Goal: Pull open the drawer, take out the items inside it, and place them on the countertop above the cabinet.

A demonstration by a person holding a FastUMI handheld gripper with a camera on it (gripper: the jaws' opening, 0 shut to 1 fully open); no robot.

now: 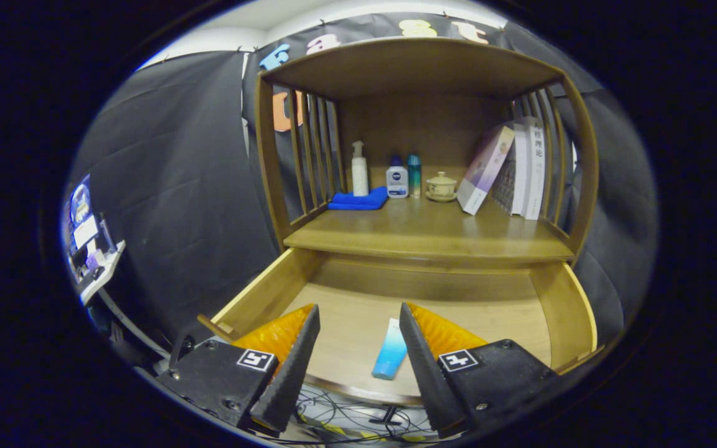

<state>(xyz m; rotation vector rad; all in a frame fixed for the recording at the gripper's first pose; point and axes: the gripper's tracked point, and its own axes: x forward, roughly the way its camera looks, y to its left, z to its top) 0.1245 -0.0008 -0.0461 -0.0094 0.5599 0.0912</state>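
Black cloth [178, 186] drapes the booth walls under a pale ceiling [240, 25]. A cluttered side table [94, 261] stands beside it — tangled cables [346, 417] lie on the floor below.

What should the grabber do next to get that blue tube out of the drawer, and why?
Probably shift slightly sideways and dip down: the gripper is open above the pulled-out drawer, and the blue tube lies flat by one finger, not centred between them.
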